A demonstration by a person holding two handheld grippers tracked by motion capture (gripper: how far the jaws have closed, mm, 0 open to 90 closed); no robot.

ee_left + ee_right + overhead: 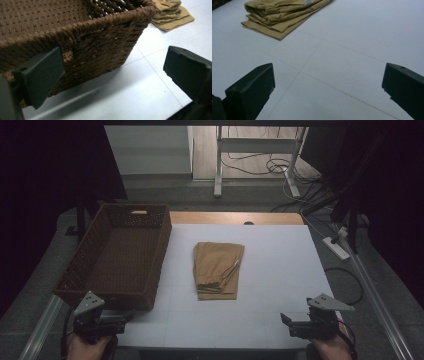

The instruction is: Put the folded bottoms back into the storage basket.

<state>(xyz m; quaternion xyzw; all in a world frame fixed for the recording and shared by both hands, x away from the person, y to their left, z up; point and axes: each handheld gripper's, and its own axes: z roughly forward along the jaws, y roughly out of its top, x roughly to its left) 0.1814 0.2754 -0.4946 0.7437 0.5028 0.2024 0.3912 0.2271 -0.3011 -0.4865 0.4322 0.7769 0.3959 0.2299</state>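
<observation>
Lying near the middle of the white table (pixel 280 270), a folded tan cloth garment (pixel 217 270) rests flat, its layered folded edges towards the near edge and a small white label on its right side. Left of it, along the table's left edge, stands a dark brown rectangular woven wicker basket (pixel 117 255) with a handle slot in its far wall; basket and garment sit near each other but apart.

At the near left corner, the person's left hand (pixel 87 347) holds the left gripper (pixel 125 317), which hangs just in front of the basket's near wall. In the left gripper view its black jaws stand spread wide with nothing between them, the basket's near corner (pixel 100 47) close ahead and the garment (pixel 172 15) beyond it.

At the near right corner, the right hand (pixel 330 347) holds the right gripper (pixel 286 322), pointing left across the near edge. In the right gripper view its jaws are likewise spread wide over bare table (pixel 352 50), with the garment (pixel 282 15) well ahead of them, untouched.

Past the far edge, a strip of wooden board (pixel 235 217) shows, and cables (pixel 270 167) lie on the floor around a white metal frame (pixel 255 150).
</observation>
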